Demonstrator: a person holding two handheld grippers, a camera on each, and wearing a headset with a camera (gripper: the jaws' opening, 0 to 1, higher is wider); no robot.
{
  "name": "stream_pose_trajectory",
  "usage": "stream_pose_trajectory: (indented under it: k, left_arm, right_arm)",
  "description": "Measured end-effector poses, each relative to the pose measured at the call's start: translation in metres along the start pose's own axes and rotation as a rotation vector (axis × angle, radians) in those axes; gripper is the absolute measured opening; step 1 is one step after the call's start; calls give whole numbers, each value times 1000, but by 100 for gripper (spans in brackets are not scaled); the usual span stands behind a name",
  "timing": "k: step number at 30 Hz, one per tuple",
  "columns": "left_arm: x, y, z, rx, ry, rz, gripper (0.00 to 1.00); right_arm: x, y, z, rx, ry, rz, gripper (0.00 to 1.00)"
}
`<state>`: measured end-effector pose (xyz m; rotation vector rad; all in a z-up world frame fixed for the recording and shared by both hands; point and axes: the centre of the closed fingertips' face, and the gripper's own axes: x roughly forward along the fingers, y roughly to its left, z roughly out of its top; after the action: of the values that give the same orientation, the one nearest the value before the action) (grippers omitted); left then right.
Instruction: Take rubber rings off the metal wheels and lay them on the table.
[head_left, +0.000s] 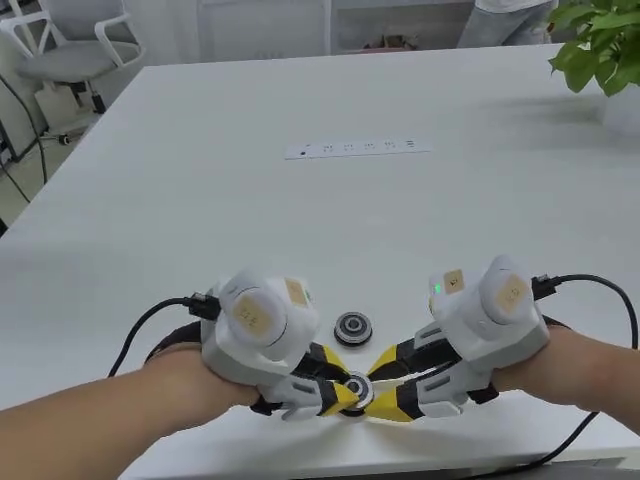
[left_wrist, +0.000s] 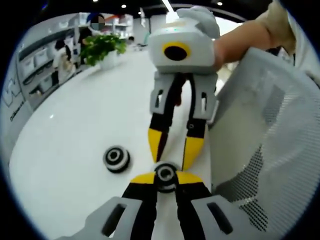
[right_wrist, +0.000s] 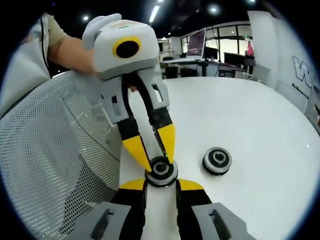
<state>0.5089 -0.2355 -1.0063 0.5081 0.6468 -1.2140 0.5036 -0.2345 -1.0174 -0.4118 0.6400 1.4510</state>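
Head view shows the left gripper (head_left: 345, 386) and the right gripper (head_left: 373, 386) meeting tip to tip near the front edge of the white bench (head_left: 400, 230). One small metal wheel (head_left: 356, 391) sits right between them. Both pairs of jaws are closed on this metal wheel, and their yellow tips press on it from opposite sides. The other wheel (head_left: 353, 327) lies flat on the bench just beside them, with nothing touching it.
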Motion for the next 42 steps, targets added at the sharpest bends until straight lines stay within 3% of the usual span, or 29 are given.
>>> stream_pose_trajectory:
  k: [9,25,29,42]
  left_arm:
    - [0,1,0,-13,-28,15,14]
    - [0,1,0,-24,-36,37,14]
    - [0,1,0,-24,-34,38,14]
    - [0,1,0,-17,-22,38,14]
  right_arm:
    - [3,2,-1,16,8,1,24]
    - [-2,1,-6,57,16,-11,13]
    - [-4,-1,-10,61,28,-22,4]
    - [-4,-2,-9,116,23,-23,1]
